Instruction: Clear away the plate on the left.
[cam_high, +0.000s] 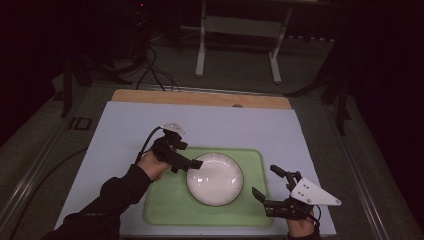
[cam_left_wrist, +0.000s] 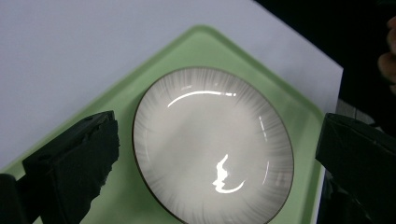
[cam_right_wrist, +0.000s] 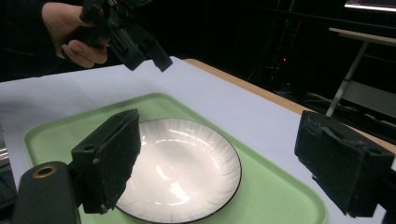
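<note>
Left tongs (cam_high: 196, 163) open, glossy white ribbed plate (cam_high: 215, 179), dark rim

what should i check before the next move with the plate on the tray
1. Plate lies flat inside the green tray: ok.
2. Left claw open, nothing between its jaws: ok.
3. Left claw lifted off the plate's rim, as the right gripper view shows: ok.
4. Right claw open, beside the plate, not touching it: ok.
5. Plate is bare, nothing on it: ok.
6. Tray lies fully on the white sheet: cannot tell, its near edge is close to the sheet's edge.
</note>
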